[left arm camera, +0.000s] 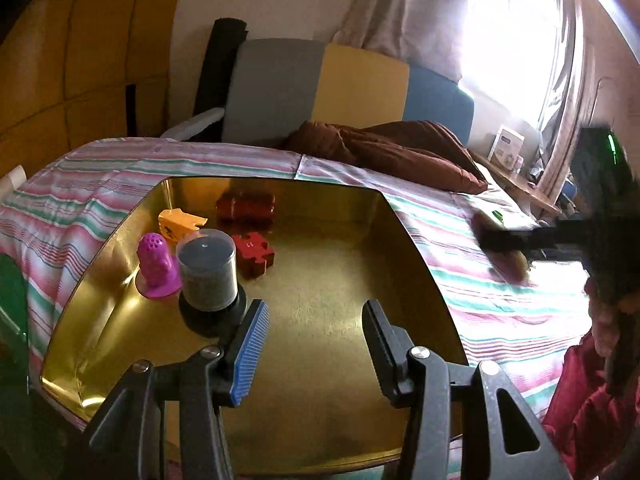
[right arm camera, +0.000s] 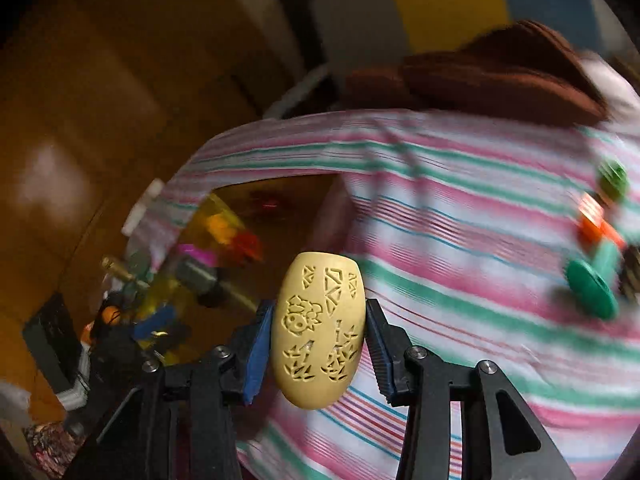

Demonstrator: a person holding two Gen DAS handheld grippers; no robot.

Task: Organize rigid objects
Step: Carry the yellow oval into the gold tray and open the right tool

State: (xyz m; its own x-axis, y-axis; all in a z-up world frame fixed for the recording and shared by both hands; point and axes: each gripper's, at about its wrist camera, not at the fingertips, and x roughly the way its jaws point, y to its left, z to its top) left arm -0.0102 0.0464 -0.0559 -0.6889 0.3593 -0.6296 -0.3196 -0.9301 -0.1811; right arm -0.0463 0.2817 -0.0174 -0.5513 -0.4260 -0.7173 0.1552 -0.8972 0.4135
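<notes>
My left gripper [left arm camera: 316, 344] is open and empty, hovering over the near part of a gold metal tray [left arm camera: 352, 280] on a striped bedsheet. In the tray stand a grey cylindrical container [left arm camera: 207, 276], a magenta perforated piece [left arm camera: 157, 266], an orange piece [left arm camera: 179, 225], a red puzzle piece [left arm camera: 253, 254] and a dark red block [left arm camera: 246, 208]. My right gripper [right arm camera: 320, 332] is shut on a cream carved oval [right arm camera: 318, 332] and holds it above the sheet, right of the tray [right arm camera: 280, 216]. The right gripper shows blurred in the left wrist view [left arm camera: 504, 240].
Green pieces [right arm camera: 592, 288] and an orange piece [right arm camera: 592, 220] lie on the sheet [right arm camera: 460, 216] at the right. A brown pillow [left arm camera: 392, 148] lies behind the tray, with a cushioned headboard [left arm camera: 320, 92] beyond. A wooden wardrobe [left arm camera: 80, 60] stands at the left.
</notes>
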